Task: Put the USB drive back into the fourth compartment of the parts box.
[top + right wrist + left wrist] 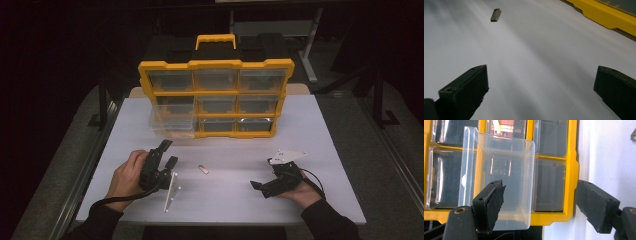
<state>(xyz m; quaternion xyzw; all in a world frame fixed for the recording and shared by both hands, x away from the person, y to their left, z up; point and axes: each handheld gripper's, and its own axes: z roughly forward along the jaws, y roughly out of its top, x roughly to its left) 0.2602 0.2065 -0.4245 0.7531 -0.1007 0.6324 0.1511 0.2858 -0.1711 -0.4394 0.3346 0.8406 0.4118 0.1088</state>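
A yellow organizer [217,64] with clear drawers stands upright at the back of the white table [230,200]. Its lower-left clear drawer [172,122] sticks out toward me; the left gripper view has this drawer [506,170] just ahead of the jaws. My left gripper [168,152] lies on its side a short way in front of that drawer, jaws open and apart from it. A small flat metal piece [202,169] lies on the table between the two hands. My right gripper [262,173] rests low at the right, pointing left, open with nothing between its jaws [541,75], and the metal piece [495,15] lies well beyond them.
The organizer's yellow frame [571,170] and black carry case with a yellow handle [216,40] close off the back of the table. The yellow base [604,15] runs along the top right of the right gripper view. Dark floor and table rails surround the white surface.
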